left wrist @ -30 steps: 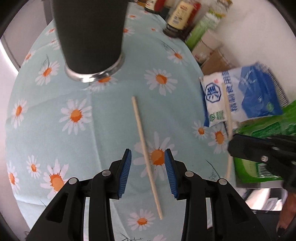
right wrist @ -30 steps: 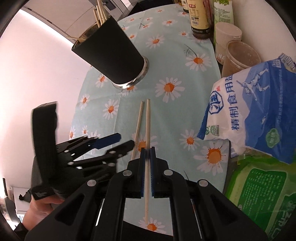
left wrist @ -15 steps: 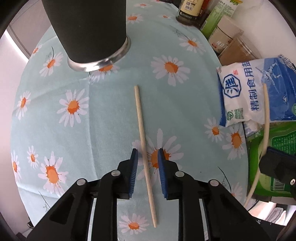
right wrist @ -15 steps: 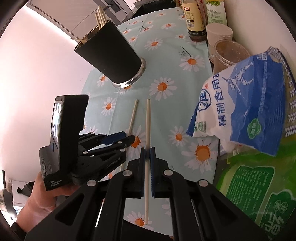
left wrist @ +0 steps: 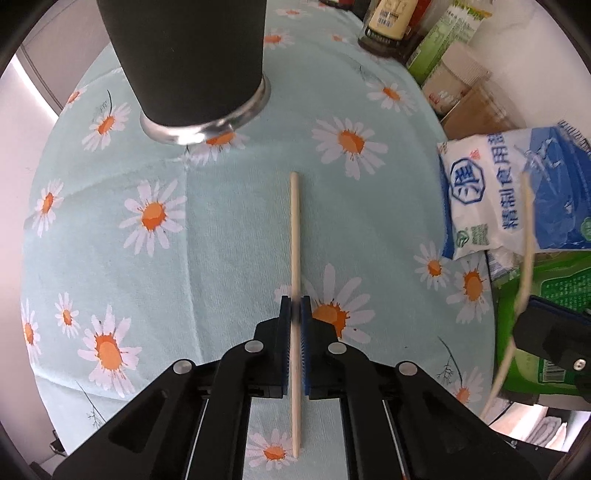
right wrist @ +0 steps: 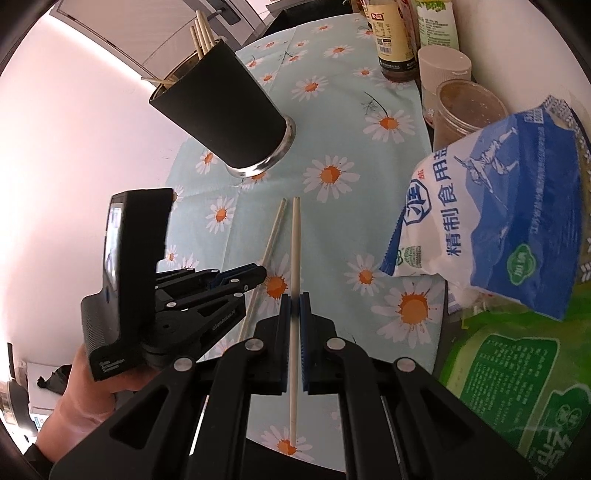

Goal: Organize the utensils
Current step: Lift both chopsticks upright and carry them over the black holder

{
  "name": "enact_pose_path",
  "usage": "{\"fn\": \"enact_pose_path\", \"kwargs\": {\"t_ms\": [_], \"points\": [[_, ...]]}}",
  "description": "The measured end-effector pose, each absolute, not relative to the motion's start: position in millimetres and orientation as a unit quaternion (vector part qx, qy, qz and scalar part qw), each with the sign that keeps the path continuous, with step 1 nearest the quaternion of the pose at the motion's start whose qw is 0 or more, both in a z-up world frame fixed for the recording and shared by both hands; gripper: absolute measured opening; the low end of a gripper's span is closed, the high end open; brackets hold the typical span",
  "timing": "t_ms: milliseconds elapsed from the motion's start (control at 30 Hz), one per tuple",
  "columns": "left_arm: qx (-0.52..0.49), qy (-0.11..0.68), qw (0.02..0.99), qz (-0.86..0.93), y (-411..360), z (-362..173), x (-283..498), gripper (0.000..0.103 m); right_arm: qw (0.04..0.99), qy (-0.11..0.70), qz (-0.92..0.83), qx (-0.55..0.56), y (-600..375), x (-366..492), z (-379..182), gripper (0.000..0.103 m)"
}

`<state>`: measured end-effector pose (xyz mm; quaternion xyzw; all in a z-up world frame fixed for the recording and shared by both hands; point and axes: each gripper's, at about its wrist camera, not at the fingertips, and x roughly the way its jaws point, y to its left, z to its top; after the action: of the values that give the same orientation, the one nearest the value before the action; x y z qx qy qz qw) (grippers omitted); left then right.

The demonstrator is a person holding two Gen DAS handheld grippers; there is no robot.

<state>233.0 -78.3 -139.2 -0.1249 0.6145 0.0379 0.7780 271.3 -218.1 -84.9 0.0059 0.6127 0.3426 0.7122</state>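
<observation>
One wooden chopstick (left wrist: 294,236) lies along the middle of the daisy-print tablecloth (left wrist: 229,229), and the left gripper (left wrist: 294,314) grips it about halfway down its length; its blue pads have just been closing and now press on the stick from both sides. The stick's far tip points toward the black utensil cup (left wrist: 184,55), which stands on a shiny metal base toward the cloth's far left part. The right gripper (right wrist: 294,299) is clamped on a second chopstick (right wrist: 294,251), which runs roughly parallel to the first, just to its right in the right wrist view; whether this one is clear of the cloth cannot be told. In that view the cup holds several more chopsticks (right wrist: 201,35) sticking out of its mouth. Along the cloth's right edge sit a blue and white salt bag (right wrist: 491,221), a green packet (right wrist: 517,387), a clear lidded jar (right wrist: 465,107), and a dark sauce bottle (right wrist: 391,40) at the far right corner. A hand (right wrist: 85,398) carries the left gripper's black body.
</observation>
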Motion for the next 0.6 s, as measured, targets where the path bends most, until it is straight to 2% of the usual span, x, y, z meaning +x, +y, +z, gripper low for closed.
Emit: {"fn": "enact_pose_path", "kwargs": {"t_ms": [600], "points": [[-0.153, 0.523, 0.838, -0.028, -4.3, -65.0, 190.4, 0.004, 0.740, 0.590, 0.323, -0.004, -134.7, 267.0, -67.9, 0.006]]}}
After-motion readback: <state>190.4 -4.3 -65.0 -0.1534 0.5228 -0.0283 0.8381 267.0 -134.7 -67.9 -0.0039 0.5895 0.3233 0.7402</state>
